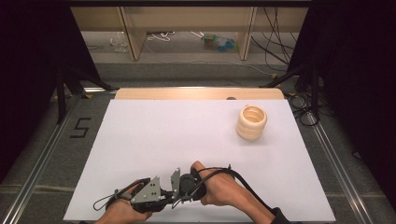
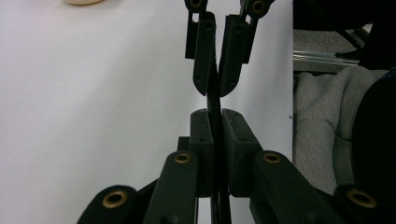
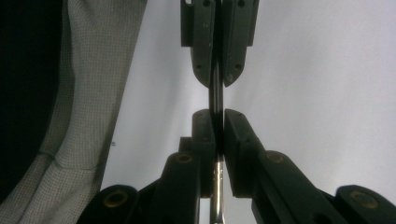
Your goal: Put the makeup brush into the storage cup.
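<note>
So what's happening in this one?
A person holds two grippers close together at the near edge of a white table. The left gripper and the right gripper are both shut, each clamped on a thin dark strip running between the two sets of jaws. A cream ribbed cup stands untouched at the far right.

Ahead of both grippers the white table sheet (image 1: 187,135) lies bare and open to passage. Sole obstacle: cream ribbed cup (image 1: 251,122), upright, well ahead and right of the right gripper (image 1: 177,179). Left gripper (image 1: 159,198) sits just beside it, blocking passage between them.
</note>
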A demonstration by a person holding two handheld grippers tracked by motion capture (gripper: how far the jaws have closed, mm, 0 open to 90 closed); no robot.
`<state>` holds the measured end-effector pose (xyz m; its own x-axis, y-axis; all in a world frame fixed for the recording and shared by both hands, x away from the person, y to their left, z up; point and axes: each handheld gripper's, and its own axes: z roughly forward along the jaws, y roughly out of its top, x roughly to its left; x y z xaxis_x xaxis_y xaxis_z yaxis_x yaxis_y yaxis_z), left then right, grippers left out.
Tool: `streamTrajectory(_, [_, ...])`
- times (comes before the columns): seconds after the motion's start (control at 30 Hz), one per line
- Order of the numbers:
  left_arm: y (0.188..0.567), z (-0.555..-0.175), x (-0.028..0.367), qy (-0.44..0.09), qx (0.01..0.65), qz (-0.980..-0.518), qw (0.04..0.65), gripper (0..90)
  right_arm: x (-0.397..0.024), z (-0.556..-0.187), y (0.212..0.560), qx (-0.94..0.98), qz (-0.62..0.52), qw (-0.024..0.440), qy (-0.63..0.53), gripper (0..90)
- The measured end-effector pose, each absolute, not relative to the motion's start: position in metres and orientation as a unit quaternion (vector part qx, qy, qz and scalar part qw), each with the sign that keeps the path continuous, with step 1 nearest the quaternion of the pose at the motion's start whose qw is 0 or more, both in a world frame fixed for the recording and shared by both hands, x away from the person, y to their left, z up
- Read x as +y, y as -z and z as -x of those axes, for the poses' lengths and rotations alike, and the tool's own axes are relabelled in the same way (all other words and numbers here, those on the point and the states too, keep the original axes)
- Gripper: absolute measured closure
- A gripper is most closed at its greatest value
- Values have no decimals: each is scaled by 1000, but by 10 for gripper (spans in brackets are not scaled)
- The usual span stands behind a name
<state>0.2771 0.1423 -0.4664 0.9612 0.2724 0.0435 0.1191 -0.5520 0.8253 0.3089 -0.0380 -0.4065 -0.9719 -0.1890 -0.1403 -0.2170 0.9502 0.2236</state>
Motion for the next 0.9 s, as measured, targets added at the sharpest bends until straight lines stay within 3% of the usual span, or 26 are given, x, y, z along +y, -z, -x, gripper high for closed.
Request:
streamTrajectory(0.13, [465,-277,142,-84,112,-873,467,834,-39,-310,405,985,106,55,-126,816])
streamTrajectory(0.4, [463,-278,146,-94,131,-863,479,835,-53,-318,382,978,89,86,-168,607])
streamTrajectory(0.9, [457,-286,158,-127,198,-829,508,834,-74,-328,370,961,-26,94,-257,398])
